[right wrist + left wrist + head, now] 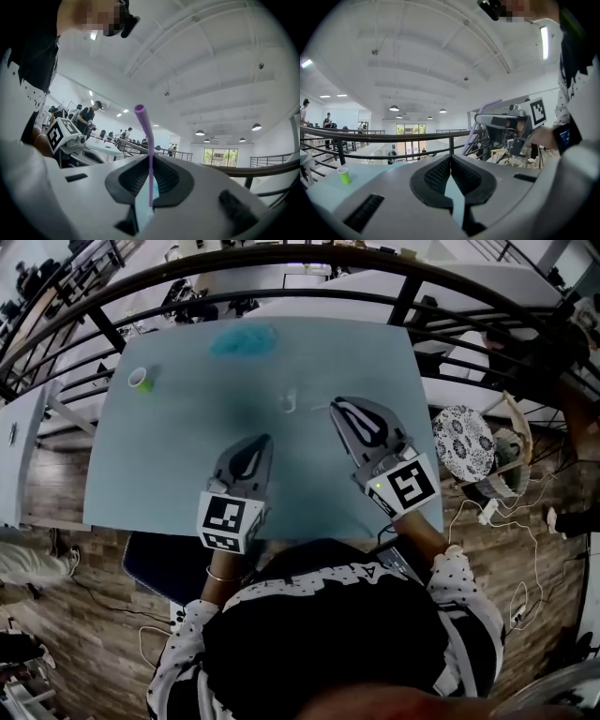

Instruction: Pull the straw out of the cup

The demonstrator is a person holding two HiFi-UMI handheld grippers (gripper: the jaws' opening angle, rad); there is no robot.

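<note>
**A:** What could have gone wrong from there?

**B:** The right claw [337, 409] was clenched on the straw [147, 131], and only near its lower end. I judged the long free part could have swung or slipped out if the claw jerked. A harder squeeze might have flattened it. A clear cup [288, 399], faint in the head view, stood on the bench [169, 474] near that claw's tips. A careless sweep could have tipped it.

**A:** And the left claw [451, 161]?

**B:** Clenched on nothing, over the bench's near part.

**A:** Where was the straw, and which way did it point?

**B:** In the air, inside no cup. Its long axis ran between the jaws and out past the tips. In the right gripper view its bent top leaned left. In the left gripper view it slanted up and to the right.
</note>
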